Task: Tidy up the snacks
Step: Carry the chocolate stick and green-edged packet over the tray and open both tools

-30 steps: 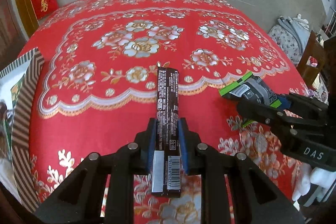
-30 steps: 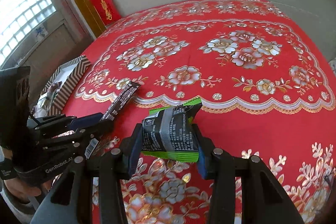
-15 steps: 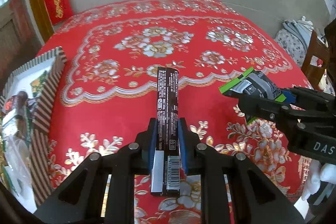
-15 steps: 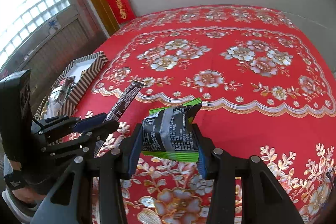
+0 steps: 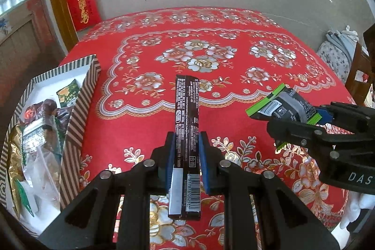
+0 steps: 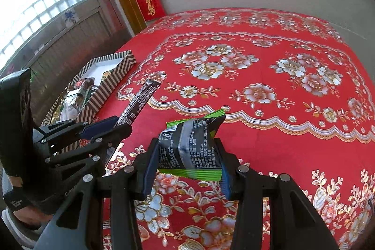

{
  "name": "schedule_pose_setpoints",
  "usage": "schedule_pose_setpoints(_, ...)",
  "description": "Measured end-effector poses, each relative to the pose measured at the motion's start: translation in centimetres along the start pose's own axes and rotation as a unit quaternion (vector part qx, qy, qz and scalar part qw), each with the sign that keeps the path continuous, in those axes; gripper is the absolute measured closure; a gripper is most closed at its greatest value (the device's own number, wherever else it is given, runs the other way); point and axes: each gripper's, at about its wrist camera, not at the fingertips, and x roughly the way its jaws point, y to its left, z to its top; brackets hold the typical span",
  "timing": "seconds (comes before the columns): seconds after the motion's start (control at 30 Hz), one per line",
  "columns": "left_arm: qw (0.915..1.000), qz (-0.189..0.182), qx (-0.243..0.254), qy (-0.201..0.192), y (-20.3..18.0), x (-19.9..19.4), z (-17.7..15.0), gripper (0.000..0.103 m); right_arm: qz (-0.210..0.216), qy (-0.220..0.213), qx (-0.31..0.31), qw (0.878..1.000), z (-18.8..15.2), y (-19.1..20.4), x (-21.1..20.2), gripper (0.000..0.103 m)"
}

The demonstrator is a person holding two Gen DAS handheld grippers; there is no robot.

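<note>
Red floral tablecloth (image 5: 234, 114), left gripper (image 5: 186, 151) jaws clamping dark barcoded bar (image 5: 186, 123), right gripper (image 6: 186, 161) jaws clamping green-edged packet (image 6: 191, 147), "DAS" lettering.

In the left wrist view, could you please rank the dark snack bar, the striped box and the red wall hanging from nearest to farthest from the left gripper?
1. Dark snack bar: clamped in the left gripper, centre.
2. Striped box: on the table's left edge.
3. Red wall hanging: on the wall beyond the table, upper left.
</note>
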Motion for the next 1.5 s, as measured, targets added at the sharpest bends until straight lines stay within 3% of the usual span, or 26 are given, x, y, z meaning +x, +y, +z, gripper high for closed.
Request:
schedule_pose_setpoints(0.37,0.9996,0.010,-0.016,-0.023,2.2,-1.9,0.3,0.082,0.010,0.001,-0.022,1.000,1.0,2.4,0.6,0.059)
schedule_pose_setpoints(0.93,0.9923,0.076,-0.070,-0.069,10.1,-6.3,0.5,0.082,0.059,0.003,-0.089,0.994,4.2,10.0,3.3,0.058)
schedule_pose_setpoints(1.5,0.9789,0.131,-0.147,-0.057,18.5,-8.2,-4.0,0.082,0.106,0.025,-0.148,0.983,6.7,17.1,7.2,0.058)
